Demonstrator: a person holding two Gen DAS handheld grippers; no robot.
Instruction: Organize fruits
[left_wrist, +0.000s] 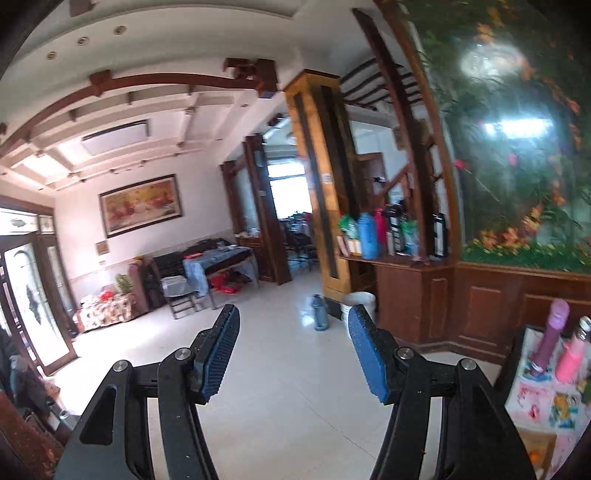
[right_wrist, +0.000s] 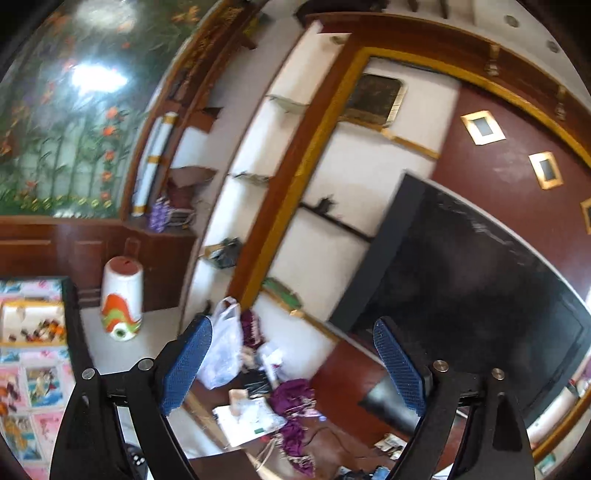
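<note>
My left gripper (left_wrist: 293, 314) is open and empty, held up and pointing across the room, away from the table. My right gripper (right_wrist: 291, 325) is also open and empty, pointing at a TV wall. A table with a colourful cartoon cloth (right_wrist: 44, 384) shows at the left edge of the right wrist view. On it stands a white tray (right_wrist: 14, 321) holding small orange and dark fruits (right_wrist: 44, 328). The same table (left_wrist: 546, 402) shows at the lower right of the left wrist view, with a small orange fruit (left_wrist: 533, 457) at its edge.
A purple bottle (left_wrist: 550, 336) and a pink bottle (left_wrist: 572, 354) stand on the table. A white and orange bin (right_wrist: 122, 299) stands on the floor beside the table. A TV (right_wrist: 480, 295) and a cluttered cabinet top (right_wrist: 258, 398) lie ahead of the right gripper.
</note>
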